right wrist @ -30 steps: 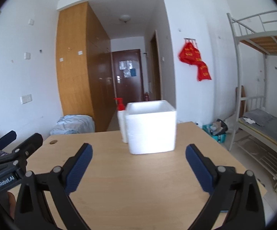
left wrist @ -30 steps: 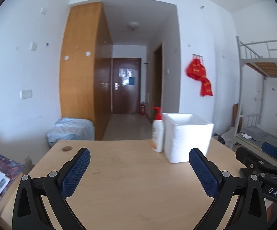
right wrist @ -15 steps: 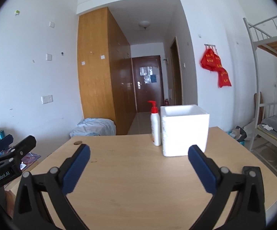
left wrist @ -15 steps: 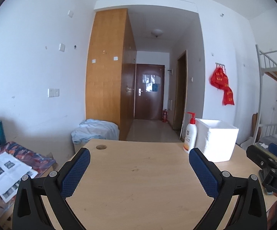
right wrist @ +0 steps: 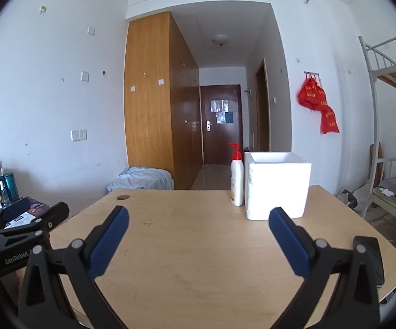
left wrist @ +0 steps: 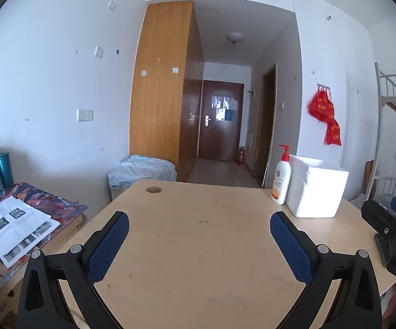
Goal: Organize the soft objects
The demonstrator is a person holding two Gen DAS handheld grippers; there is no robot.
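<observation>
Soft objects in view are few: a crumpled light-blue cloth (left wrist: 140, 168) lies on a low stand beyond the far table edge, at 11 o'clock from the left tool (left wrist: 198, 219), and red bags (left wrist: 325, 115) hang on the white wall at 2 o'clock.

Both tools have their blue pads spread wide apart, gripping nothing. They are held level and side by side above the near part of the bare wooden table (left wrist: 198, 260), pointing toward the hallway door (left wrist: 220, 120). From the right tool (right wrist: 198, 212), a white foam box (right wrist: 277, 186) stands at 1 o'clock, with a red-capped pump bottle (right wrist: 237, 178) just beside its left wall. A tall wooden wardrobe (left wrist: 159, 96) rises at 11 o'clock, and a metal bunk bed (right wrist: 389, 76) at 3 o'clock.

Compared with a second ago, both views have swung left: the box sits smaller and further right, and printed papers (left wrist: 14, 227) at 9 o'clock have come into sight.
</observation>
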